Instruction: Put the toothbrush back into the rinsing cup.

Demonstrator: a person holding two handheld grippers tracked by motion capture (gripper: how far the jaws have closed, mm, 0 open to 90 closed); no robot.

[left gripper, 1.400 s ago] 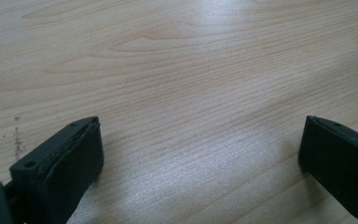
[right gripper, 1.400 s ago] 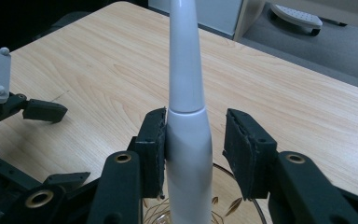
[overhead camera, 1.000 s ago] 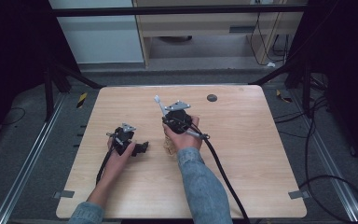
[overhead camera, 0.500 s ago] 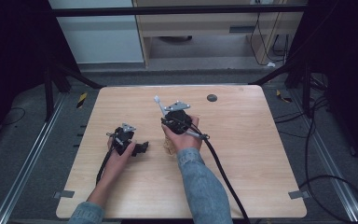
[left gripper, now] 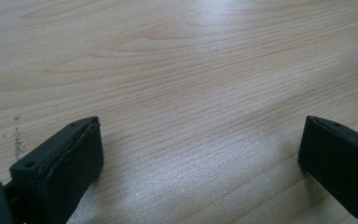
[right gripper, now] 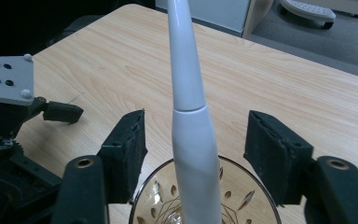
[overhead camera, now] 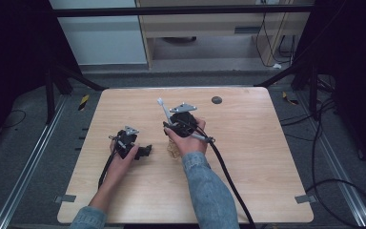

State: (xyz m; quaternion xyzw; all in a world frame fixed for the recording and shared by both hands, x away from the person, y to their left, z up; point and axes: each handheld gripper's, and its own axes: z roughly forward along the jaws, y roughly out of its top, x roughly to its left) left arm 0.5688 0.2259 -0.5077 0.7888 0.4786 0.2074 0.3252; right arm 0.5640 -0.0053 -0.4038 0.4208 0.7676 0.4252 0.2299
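The wooden table (overhead camera: 248, 162) has wide bare room on every side of the work: the near half, the right half and the far left corner carry nothing, and only a small dark round spot (overhead camera: 216, 100) sits near the far edge, well apart from the hands. Both hands work near the middle, well in from all four edges.

The task's thing is a white electric toothbrush (right gripper: 191, 126), standing with its thick handle down in a glass cup (right gripper: 168, 196) and its slim neck leaning up and away. In the high view the toothbrush (overhead camera: 163, 109) slants toward the far left, its head above the right claw. It is smooth glossy white, with a seam ring where the narrow neck joins the wider body. The cup is clear glass with an amber tint and a pattern of small leaf shapes inside; it (overhead camera: 174, 149) sits on the table just by the right hand.

The right claw (right gripper: 193, 144) has just been opening: its black jaws stand apart on either side of the toothbrush handle, a gap showing on each side, the pads not pressing on it. The left claw (left gripper: 200, 149) is wide apart with nothing but bare wood between its jaws, resting low at the table; in the high view it (overhead camera: 145, 151) lies left of the cup, near it but apart.
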